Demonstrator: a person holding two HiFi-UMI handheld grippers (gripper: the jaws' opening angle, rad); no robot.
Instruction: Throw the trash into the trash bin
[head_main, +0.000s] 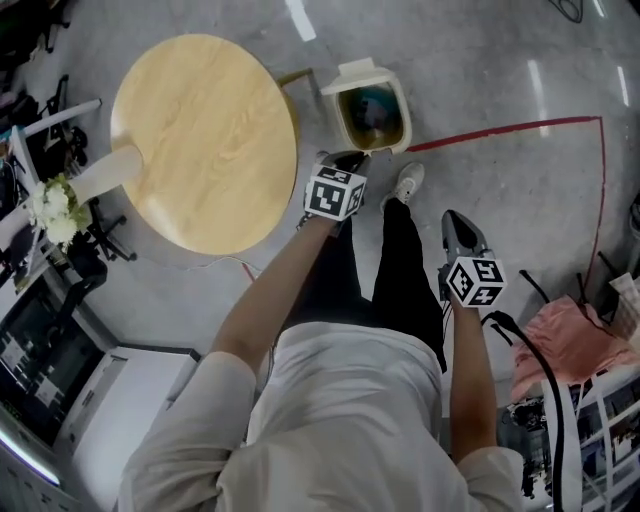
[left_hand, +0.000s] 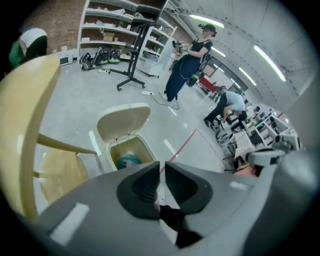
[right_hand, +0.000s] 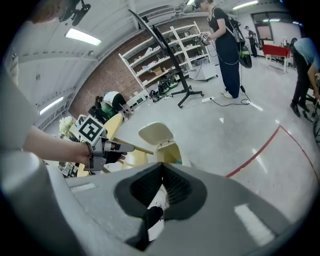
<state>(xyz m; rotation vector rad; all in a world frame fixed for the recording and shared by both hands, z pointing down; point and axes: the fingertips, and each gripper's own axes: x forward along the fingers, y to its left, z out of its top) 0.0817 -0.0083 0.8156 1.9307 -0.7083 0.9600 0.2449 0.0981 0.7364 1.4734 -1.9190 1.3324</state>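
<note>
A cream trash bin (head_main: 398, 103) stands on the floor with its lid (head_main: 358, 72) flipped up, and a teal piece of trash (head_main: 373, 104) lies inside. My left gripper (head_main: 349, 159) hangs just in front of the bin's near rim. Its jaws stand a narrow gap apart with nothing between them. In the left gripper view the bin (left_hand: 146, 146) and the teal trash (left_hand: 129, 160) show beyond the left gripper (left_hand: 161, 175). My right gripper (head_main: 456, 224) is off to the right, shut and empty, tips touching (right_hand: 161, 171). The right gripper view shows the bin (right_hand: 169, 149) and the left gripper (right_hand: 125, 147).
A round wooden table (head_main: 200, 140) stands left of the bin, with a wooden seat (left_hand: 56, 171) beneath it. The person's legs and a white shoe (head_main: 405, 184) are below the grippers. Red floor tape (head_main: 520, 125) runs to the right. People (left_hand: 187, 60) and shelves stand far off.
</note>
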